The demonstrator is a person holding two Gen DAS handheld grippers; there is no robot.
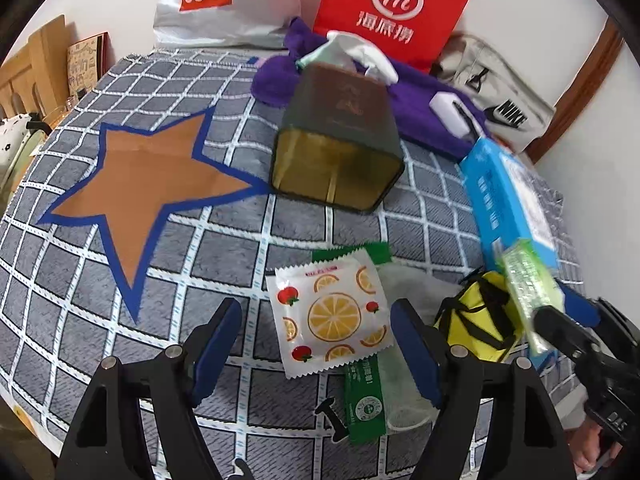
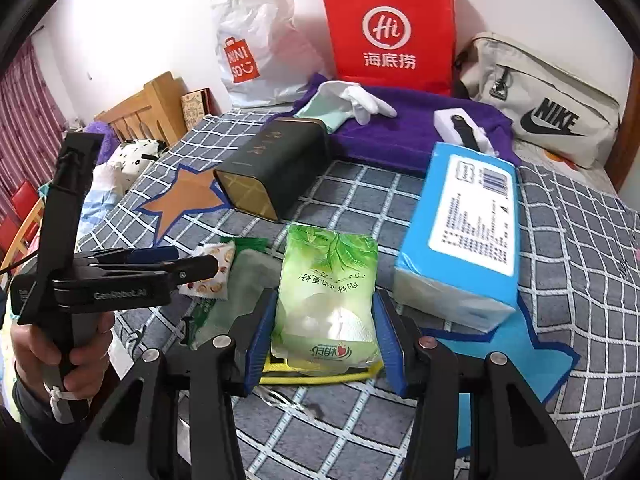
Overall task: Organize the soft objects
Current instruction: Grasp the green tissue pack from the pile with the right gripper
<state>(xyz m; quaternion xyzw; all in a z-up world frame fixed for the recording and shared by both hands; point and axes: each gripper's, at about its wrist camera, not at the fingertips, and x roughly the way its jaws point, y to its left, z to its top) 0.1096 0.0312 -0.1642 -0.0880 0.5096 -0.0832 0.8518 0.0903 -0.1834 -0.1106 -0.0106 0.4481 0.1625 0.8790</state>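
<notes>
Soft packets lie on the checked bed cover in front of both claws. Left claw (image 1: 316, 344) hangs with its jaws wide and nothing gripped; the fruit-print sachet (image 1: 332, 316) lies flat between its fingers, over a green sachet (image 1: 364, 404). It looks light, thin and slick, likely to slide, so a pinch across its crimped side edges should suit. Right of that, the right claw (image 2: 326, 338) has its blue pads against both sides of the green tissue pack (image 2: 328, 292), holding it. That pack looks light and squashy; the grip across its lower middle seems sound, though hard pressure would crush it.
</notes>
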